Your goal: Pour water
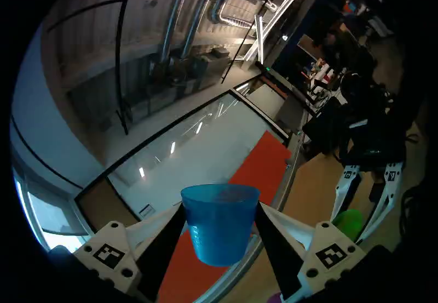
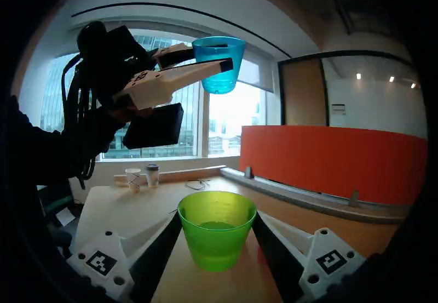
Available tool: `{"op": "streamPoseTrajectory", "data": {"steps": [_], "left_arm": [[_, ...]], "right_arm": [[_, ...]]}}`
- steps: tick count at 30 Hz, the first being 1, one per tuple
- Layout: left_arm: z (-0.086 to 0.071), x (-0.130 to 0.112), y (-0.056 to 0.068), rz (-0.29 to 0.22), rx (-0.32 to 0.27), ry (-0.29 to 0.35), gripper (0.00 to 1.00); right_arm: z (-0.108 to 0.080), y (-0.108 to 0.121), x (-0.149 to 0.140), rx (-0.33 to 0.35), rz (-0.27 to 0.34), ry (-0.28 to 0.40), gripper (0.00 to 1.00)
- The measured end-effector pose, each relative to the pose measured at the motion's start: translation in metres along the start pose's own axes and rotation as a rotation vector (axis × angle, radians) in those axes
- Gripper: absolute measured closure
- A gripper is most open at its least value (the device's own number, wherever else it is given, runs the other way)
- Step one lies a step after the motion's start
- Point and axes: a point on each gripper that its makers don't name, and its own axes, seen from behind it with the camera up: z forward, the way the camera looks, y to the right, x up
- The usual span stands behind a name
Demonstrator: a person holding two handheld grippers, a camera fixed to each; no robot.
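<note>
Tall windows (image 2: pixel 230 122) and an orange partition (image 2: pixel 334 160) back a pale wooden counter (image 2: pixel 126 210), where 2 paper cups (image 2: pixel 133 179) stand near the far edge. The right gripper (image 2: pixel 217 221) has its 2 jaws clenched on a green cup (image 2: pixel 217 243). The cup sits upright between them, low at the counter; whether it touches I cannot tell. A little liquid seems to lie in its bottom. The left gripper (image 1: pixel 220 211) grasps a blue cup (image 1: pixel 220 237) the same way, 1 jaw pressed to each side below the rim. In the right gripper view the blue cup hangs high above the green one, close to upright, held by a dark-sleeved arm (image 2: pixel 33 149). Its contents I cannot tell.
</note>
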Motion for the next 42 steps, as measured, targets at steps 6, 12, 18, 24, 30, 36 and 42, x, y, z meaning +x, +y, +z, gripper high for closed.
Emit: {"op": "streamPoseTrajectory", "data": {"steps": [6,12,18,24,30,36,42], "left_arm": [[0.001,-0.008,0.002,-0.173,-0.023,-0.028,0.15],[0.003,-0.013,-0.001,-0.348,-0.034,-0.047,0.16],[0.004,-0.019,-0.003,-0.466,-0.039,-0.062,0.15],[0.007,-0.022,-0.003,-0.601,-0.049,-0.078,0.15],[0.009,-0.024,0.0,-0.702,-0.07,-0.09,0.15],[0.009,-0.026,0.004,-0.753,-0.093,-0.111,0.14],[0.007,-0.029,0.006,-0.784,-0.113,-0.123,0.14]], "right_arm": [[0.0,0.0,0.0,-0.001,0.0,-0.001,0.09],[-0.001,0.0,0.0,-0.002,0.002,0.0,0.09],[-0.001,0.0,0.001,-0.004,0.001,0.0,0.09],[-0.002,0.001,0.0,-0.004,0.003,0.001,0.09],[-0.002,0.001,0.0,-0.006,0.003,-0.001,0.09],[-0.001,0.001,0.001,-0.005,0.006,0.001,0.09],[-0.002,0.001,0.001,-0.006,0.006,0.0,0.09]]}}
